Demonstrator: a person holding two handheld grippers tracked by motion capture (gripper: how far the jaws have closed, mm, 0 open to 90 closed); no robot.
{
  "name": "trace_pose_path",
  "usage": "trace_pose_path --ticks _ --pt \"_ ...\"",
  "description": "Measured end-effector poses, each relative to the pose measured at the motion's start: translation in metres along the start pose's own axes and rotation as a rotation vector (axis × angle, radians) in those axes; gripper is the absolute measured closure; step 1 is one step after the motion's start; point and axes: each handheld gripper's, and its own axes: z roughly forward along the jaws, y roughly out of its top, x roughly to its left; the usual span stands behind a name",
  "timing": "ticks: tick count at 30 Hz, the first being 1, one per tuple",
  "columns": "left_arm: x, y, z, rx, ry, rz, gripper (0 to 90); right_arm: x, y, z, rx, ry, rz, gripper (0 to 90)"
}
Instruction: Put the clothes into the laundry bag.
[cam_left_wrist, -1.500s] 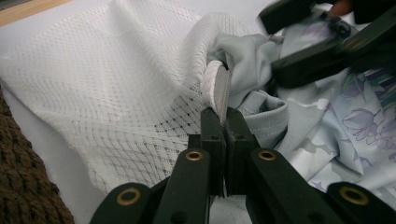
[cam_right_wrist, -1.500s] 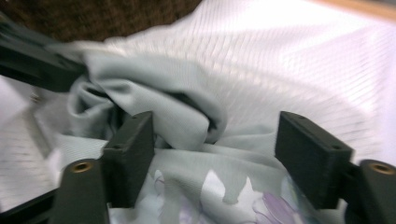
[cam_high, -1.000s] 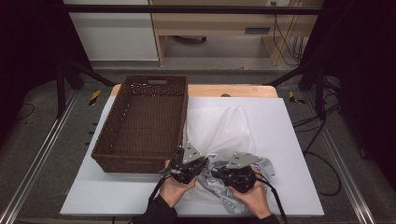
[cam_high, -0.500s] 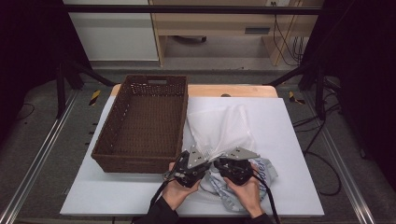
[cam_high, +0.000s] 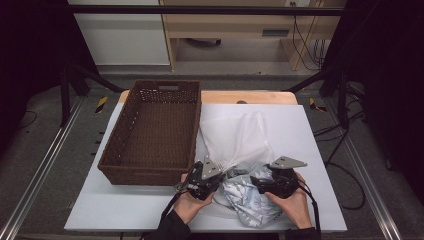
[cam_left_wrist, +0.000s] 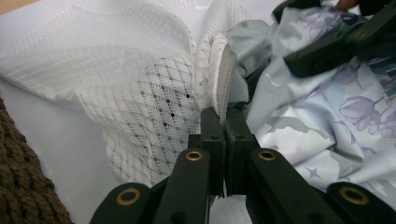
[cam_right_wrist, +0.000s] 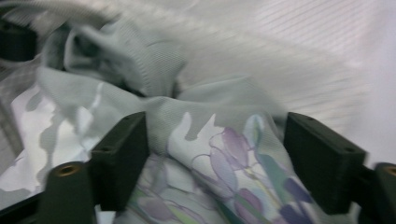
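A white mesh bag (cam_high: 240, 135) lies on the white table sheet, its near end over a pale floral cloth (cam_high: 250, 202). My left gripper (cam_high: 224, 173) is shut on the bag's thick hemmed edge (cam_left_wrist: 219, 79), its jaws (cam_left_wrist: 223, 116) pinching the hem together. The floral cloth (cam_left_wrist: 327, 116) bunches just to the right of that hem. My right gripper (cam_high: 253, 181) sits on the floral cloth; its jaws have just been opening. In the right gripper view they stand wide apart (cam_right_wrist: 217, 154), with a fold of the floral cloth (cam_right_wrist: 210, 140) loose between them and not pressed.
A brown wicker basket (cam_high: 112, 150) stands left of the bag, its near corner close to my left hand. The white sheet (cam_high: 310, 140) reaches to the right and front edges. Dark frame posts and cables stand around the table.
My right hand has shifted to the right, away from the left gripper, over the floral cloth. The left hand has kept still on the bag's hem.
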Motion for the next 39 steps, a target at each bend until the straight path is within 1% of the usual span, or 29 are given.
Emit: trace_pose_path --ticks 1,2,3,6,7,9,10,11,12,13,14,15,17,18,19,20,21,23,24,27,28,29,30,32,34,35,36,37,39 --pt "0.000 0.000 0.001 0.002 0.000 -0.001 88.3 0.002 -0.001 0.006 0.013 0.007 -0.012 30.8" --pt "0.000 -0.001 0.001 0.003 0.000 -0.006 88.3 0.004 -0.002 0.009 0.023 0.003 -0.029 35.9" --pt "0.000 -0.001 0.002 0.004 -0.001 -0.007 88.3 0.006 -0.002 0.012 0.039 0.007 -0.034 43.9" --pt "0.000 -0.001 0.002 0.007 0.001 -0.006 88.3 0.007 -0.001 0.009 0.017 0.015 -0.042 69.2" --pt "0.001 0.000 0.002 0.009 0.003 -0.007 88.3 0.007 0.000 0.004 -0.004 0.031 -0.038 74.8" --pt "0.002 0.000 0.002 0.005 0.001 -0.018 88.3 0.011 0.004 -0.003 -0.039 0.055 -0.052 77.1" --pt "0.003 0.000 0.001 0.004 0.000 -0.025 88.3 0.014 0.005 -0.005 -0.054 0.061 -0.074 77.3" --pt "0.004 0.001 0.000 0.002 -0.003 -0.031 88.4 0.020 0.009 -0.009 -0.072 0.080 -0.101 77.4" --pt "0.005 0.002 -0.002 -0.008 -0.004 -0.040 88.4 0.024 0.011 -0.011 -0.083 0.097 -0.119 77.3" --pt "0.005 0.002 -0.003 -0.009 -0.003 -0.042 88.4 0.035 0.015 -0.013 -0.101 0.135 -0.151 77.3" --pt "0.004 0.004 -0.005 -0.024 -0.003 -0.044 88.4 0.039 0.016 -0.014 -0.104 0.149 -0.163 77.3" --pt "0.004 0.005 -0.007 -0.032 -0.005 -0.044 88.4 0.049 0.019 -0.013 -0.101 0.177 -0.201 77.3" --pt "0.002 0.009 -0.014 -0.057 -0.012 -0.035 88.5 0.062 0.023 -0.010 -0.091 0.194 -0.248 77.2" --pt "0.000 0.012 -0.018 -0.074 -0.013 -0.021 88.5 0.070 0.026 -0.006 -0.072 0.206 -0.268 77.2" --pt "-0.001 0.013 -0.020 -0.080 -0.012 -0.009 88.5 0.076 0.028 0.001 -0.057 0.198 -0.283 77.2" --pt "-0.003 0.014 -0.023 -0.091 -0.019 -0.005 88.5 0.079 0.029 0.005 -0.044 0.187 -0.289 77.1" --pt "-0.005 0.015 -0.025 -0.095 -0.017 0.008 88.6 0.081 0.030 0.011 -0.030 0.163 -0.294 77.1" --pt "-0.010 0.016 -0.028 -0.102 -0.007 0.031 88.6 0.080 0.033 0.025 -0.009 0.105 -0.279 77.0" --pt "-0.011 0.016 -0.028 -0.101 -0.004 0.040 88.6 0.078 0.034 0.031 -0.012 0.066 -0.252 77.0" --pt "-0.012 0.014 -0.026 -0.090 -0.005 0.043 88.5 0.064 0.034 0.044 -0.039 -0.100 -0.193 77.0" --pt "-0.010 0.012 -0.022 -0.076 -0.009 0.037 88.6 0.060 0.033 0.046 -0.042 -0.120 -0.170 76.8" --pt "-0.010 0.011 -0.020 -0.068 -0.011 0.033 88.5 0.053 0.031 0.048 -0.044 -0.113 -0.130 75.2" --pt "-0.008 0.009 -0.017 -0.056 -0.012 0.026 88.5 0.051 0.030 0.048 -0.048 -0.102 -0.113 73.1" --pt "-0.007 0.005 -0.010 -0.033 -0.004 0.023 88.4 0.050 0.028 0.043 -0.057 -0.073 -0.115 64.0" --pt "-0.005 0.002 -0.005 -0.016 0.004 0.014 88.4 0.050 0.027 0.034 -0.064 -0.036 -0.102 55.4" --pt "-0.004 0.001 -0.003 -0.011 0.008 0.011 88.4 0.049 0.026 0.027 -0.071 -0.006 -0.094 49.8" --pt "-0.004 0.000 -0.002 -0.007 0.012 0.008 88.4 0.049 0.026 0.020 -0.065 0.011 -0.086 44.0" --pt "-0.003 -0.001 -0.001 -0.005 0.012 0.006 88.4 0.049 0.025 0.013 -0.065 0.018 -0.091 36.8" --pt "-0.001 -0.002 -0.001 -0.006 0.012 0.000 88.4 0.048 0.021 0.000 -0.046 0.017 -0.118 27.8"
